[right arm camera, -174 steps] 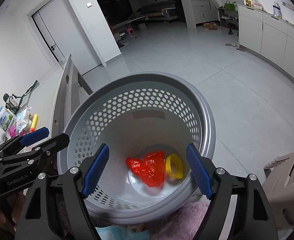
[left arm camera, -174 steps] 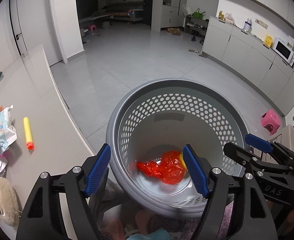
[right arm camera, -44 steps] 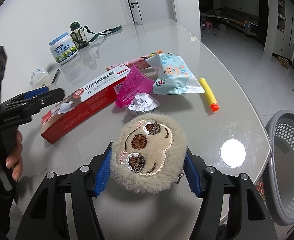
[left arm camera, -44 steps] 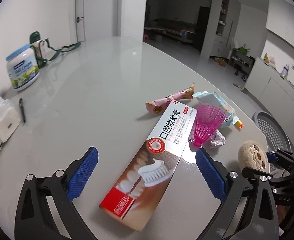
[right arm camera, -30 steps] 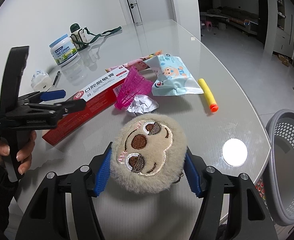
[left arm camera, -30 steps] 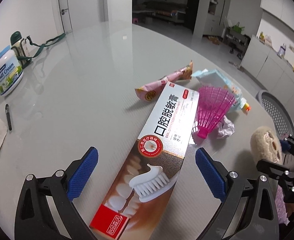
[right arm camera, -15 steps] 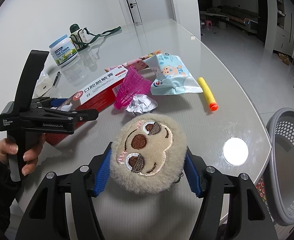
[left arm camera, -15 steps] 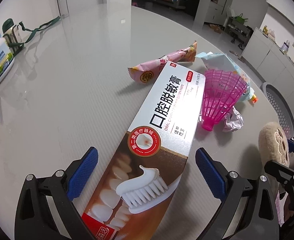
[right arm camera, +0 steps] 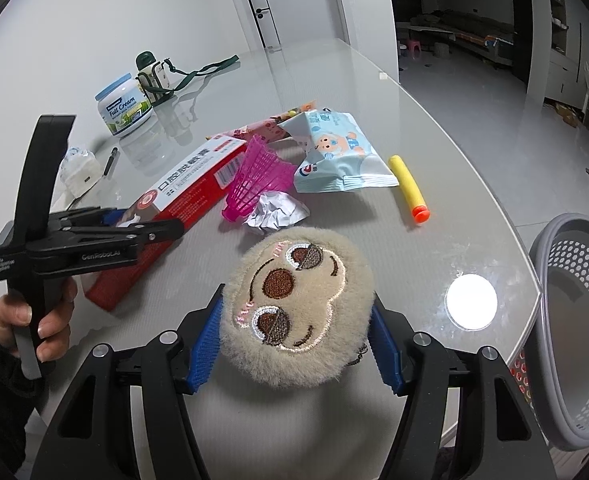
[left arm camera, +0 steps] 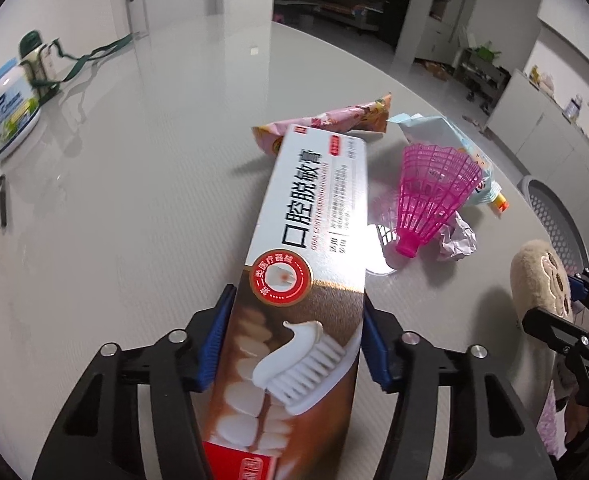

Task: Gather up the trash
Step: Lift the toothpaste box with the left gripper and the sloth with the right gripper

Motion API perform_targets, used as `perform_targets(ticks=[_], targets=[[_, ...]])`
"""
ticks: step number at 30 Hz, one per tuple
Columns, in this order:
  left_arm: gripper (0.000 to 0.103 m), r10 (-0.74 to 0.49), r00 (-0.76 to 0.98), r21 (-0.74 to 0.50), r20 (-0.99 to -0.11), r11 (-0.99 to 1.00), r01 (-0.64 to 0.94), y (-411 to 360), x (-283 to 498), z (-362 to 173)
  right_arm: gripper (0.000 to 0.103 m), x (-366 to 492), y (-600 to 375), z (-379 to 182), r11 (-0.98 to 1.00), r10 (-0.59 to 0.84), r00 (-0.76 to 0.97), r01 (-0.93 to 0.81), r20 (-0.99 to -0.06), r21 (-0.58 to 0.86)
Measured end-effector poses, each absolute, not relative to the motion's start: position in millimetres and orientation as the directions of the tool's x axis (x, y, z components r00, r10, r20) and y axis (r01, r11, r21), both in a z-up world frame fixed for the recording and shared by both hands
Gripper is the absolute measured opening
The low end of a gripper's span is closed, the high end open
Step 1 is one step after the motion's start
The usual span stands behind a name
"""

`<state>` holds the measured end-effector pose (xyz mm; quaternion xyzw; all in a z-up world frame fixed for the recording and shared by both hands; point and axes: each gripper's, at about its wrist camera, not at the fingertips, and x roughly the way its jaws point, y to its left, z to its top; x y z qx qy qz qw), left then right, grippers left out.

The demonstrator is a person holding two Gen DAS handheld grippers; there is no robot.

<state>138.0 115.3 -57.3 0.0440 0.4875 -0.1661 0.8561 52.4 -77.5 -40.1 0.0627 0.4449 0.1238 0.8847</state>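
Our left gripper (left arm camera: 292,344) has just been closing on the toothpaste box (left arm camera: 306,248), and its blue pads now press against both long sides near the box's printed-brush end. We see the box lying flat on the glossy grey table (left arm camera: 134,184), its far end touching a pink wrapper (left arm camera: 334,120). Our right gripper (right arm camera: 294,344) is clenched on a round beige plush face (right arm camera: 298,312), with a pad on each side of it, at the near edge of the table. Just beyond the plush we see a crumpled paper ball (right arm camera: 274,212) touching a pink plastic shuttlecock (right arm camera: 258,180), then a light-blue snack bag (right arm camera: 334,156) and a yellow foam dart (right arm camera: 408,190) beside it. We find the grey perforated basket (right arm camera: 574,320) off the table's right edge, lower down. A cream jar (right arm camera: 123,105) and a green-strapped bottle (right arm camera: 150,74) stand at the far side, well apart from the trash.
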Motion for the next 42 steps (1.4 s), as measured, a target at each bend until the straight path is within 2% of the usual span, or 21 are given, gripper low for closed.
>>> perform_targets(ticks=[10,12,23,26,28,30,33,42], targets=[[0.051,-0.205,0.574,-0.084,-0.793,0.969,0.231,133,107,-30,0.062,49,-82,-38,0.96,0.28,0.582,-0.161,-0.763,0.23],[0.047,-0.204,0.59,-0.083,-0.781,0.971,0.225,137,106,-24,0.062,48,-84,-37,0.959,0.282,0.583,-0.161,-0.762,0.232],[0.046,-0.169,0.596,-0.051,-0.785,0.976,0.211,130,101,-29,0.062,39,-88,-32,0.957,0.288,0.591,-0.165,-0.753,0.237],[0.059,-0.153,0.595,-0.033,-0.789,0.978,0.207,127,103,-29,0.062,38,-88,-31,0.957,0.289,0.592,-0.169,-0.753,0.235],[0.076,-0.135,0.6,-0.015,-0.788,0.98,0.201,126,104,-29,0.062,37,-88,-31,0.957,0.29,0.591,-0.169,-0.753,0.236],[0.077,-0.128,0.6,-0.004,-0.79,0.979,0.203,125,105,-31,0.062,37,-88,-32,0.957,0.29,0.591,-0.168,-0.753,0.236],[0.091,-0.096,0.572,0.013,-0.814,0.983,0.183,123,112,-38,0.062,37,-89,-31,0.956,0.294,0.588,-0.167,-0.754,0.242],[0.09,-0.043,0.498,0.034,-0.866,0.989,0.144,125,119,-62,0.062,39,-91,-32,0.953,0.301,0.583,-0.166,-0.755,0.252]])
